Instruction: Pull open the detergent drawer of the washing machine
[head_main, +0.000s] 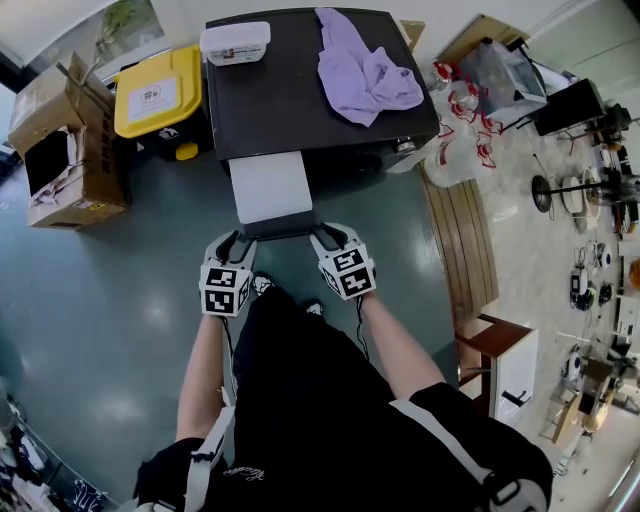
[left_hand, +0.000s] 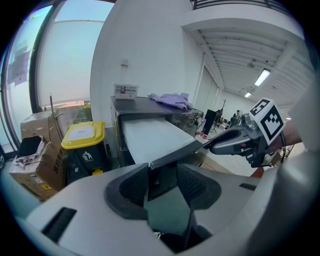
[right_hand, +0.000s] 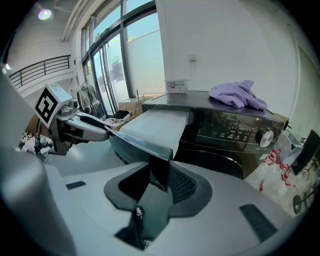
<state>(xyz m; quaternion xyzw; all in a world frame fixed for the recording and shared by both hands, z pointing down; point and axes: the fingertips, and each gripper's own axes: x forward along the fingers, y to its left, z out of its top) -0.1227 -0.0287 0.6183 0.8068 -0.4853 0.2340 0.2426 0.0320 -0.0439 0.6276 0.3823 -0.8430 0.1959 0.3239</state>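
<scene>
The left gripper (head_main: 238, 240) is clenched on the left end of the dark front panel (head_main: 280, 230) of the wide white detergent drawer (head_main: 270, 185). The right gripper (head_main: 322, 237) is clenched on the panel's right end. The drawer stands well out of the black washing machine (head_main: 300, 110) on the machine's left side, reaching towards the person.

By the look of it, the pull is largely done. To finish it well, both grippers should draw straight back together and level, so the drawer does not skew in its slot, and ease off near the end of its travel.

Only the head view shows how far the drawer stands out and both grips at once, along with the yellow-lidded bin (head_main: 158, 95) to the machine's left. The left gripper view shows the panel's corner filling the gap between that gripper's ribbed pads (left_hand: 135, 186). The right gripper view shows the panel's end nipped between its own pads (right_hand: 181, 184). On the right it also shows the machine's glossy control face with a round silver dial (right_hand: 265, 136), which the head view barely shows.
</scene>
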